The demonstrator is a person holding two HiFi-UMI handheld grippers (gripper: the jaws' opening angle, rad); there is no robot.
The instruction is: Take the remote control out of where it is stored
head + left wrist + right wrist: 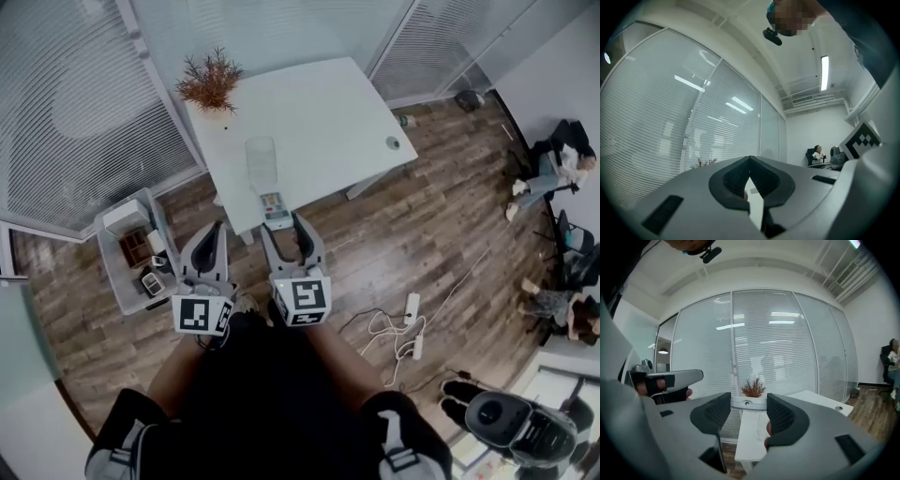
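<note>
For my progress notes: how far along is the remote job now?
Done: nothing that shows. In hand: nothing. The left gripper is shut and empty, the right gripper open and empty. Left: reach the white table, grip the remote, perhaps the coloured item at its near edge, and lift it out.

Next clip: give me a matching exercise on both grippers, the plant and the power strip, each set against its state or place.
1 left gripper
2 right gripper
3 plant
4 power strip

A lying on the wooden floor
B jaws apart
C at the white table far corner
D jaws together

Pairs: 1-D, 2-B, 3-C, 4-A
</note>
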